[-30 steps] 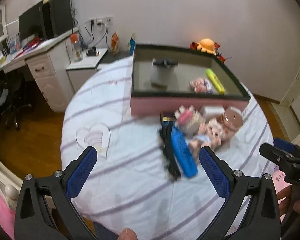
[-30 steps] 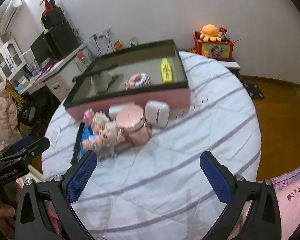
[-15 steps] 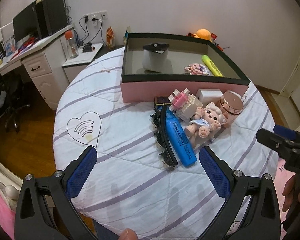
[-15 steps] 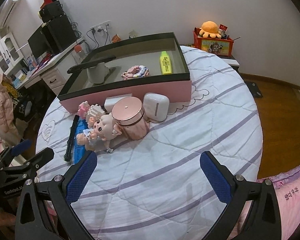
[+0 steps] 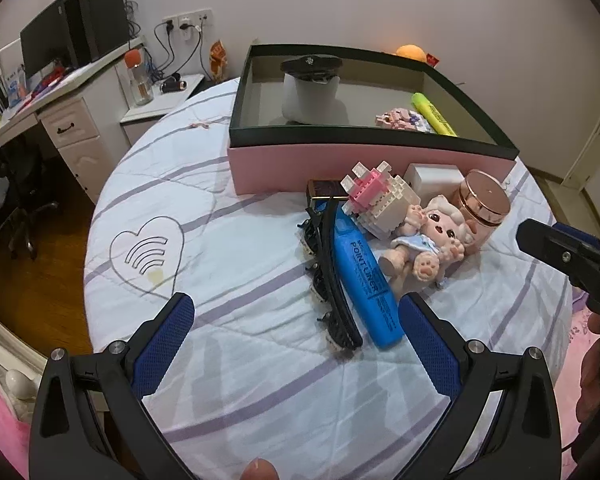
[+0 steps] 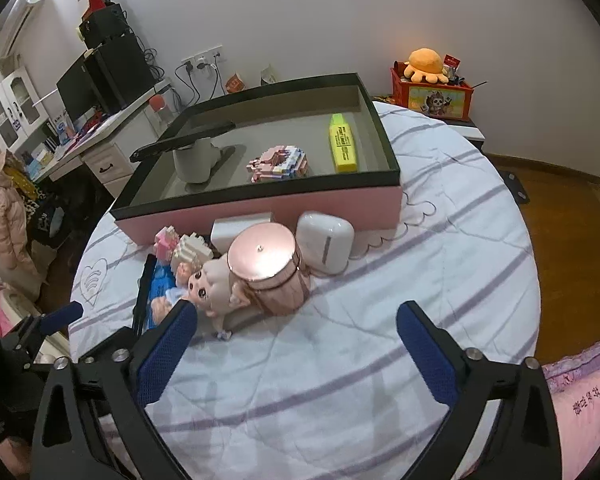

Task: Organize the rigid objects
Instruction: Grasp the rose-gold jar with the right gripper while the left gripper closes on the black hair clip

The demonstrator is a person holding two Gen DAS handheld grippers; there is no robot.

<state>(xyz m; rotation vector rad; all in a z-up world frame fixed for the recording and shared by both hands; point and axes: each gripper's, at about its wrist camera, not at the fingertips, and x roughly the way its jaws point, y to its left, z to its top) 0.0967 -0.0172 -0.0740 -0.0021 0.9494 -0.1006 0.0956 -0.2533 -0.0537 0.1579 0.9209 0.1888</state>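
A pile lies in front of the pink box [image 5: 340,164]: a blue highlighter [image 5: 364,276], a black hair clip [image 5: 332,276], a doll [image 5: 432,240], a rose-gold jar [image 5: 486,200] and a pink-and-white block toy [image 5: 380,200]. My left gripper [image 5: 296,312] is open, just short of the clip and highlighter. My right gripper [image 6: 296,320] is open too, close in front of the jar [image 6: 268,264] and doll [image 6: 208,284], with a white case [image 6: 326,240] behind them. Inside the box [image 6: 300,204] are a yellow highlighter [image 6: 342,142], a block toy [image 6: 278,164] and a white cap-shaped piece [image 6: 192,160].
The round bed cover [image 5: 240,240] has free cloth left of the pile and near both grippers. A desk with a monitor [image 5: 60,40] stands at the far left, and wooden floor lies beyond the bed's edge. The other gripper [image 5: 560,252] shows at the right.
Both grippers have moved in closer to the pile, which now looks larger and sharper. The objects themselves have stayed where they were, and both grippers stay open.
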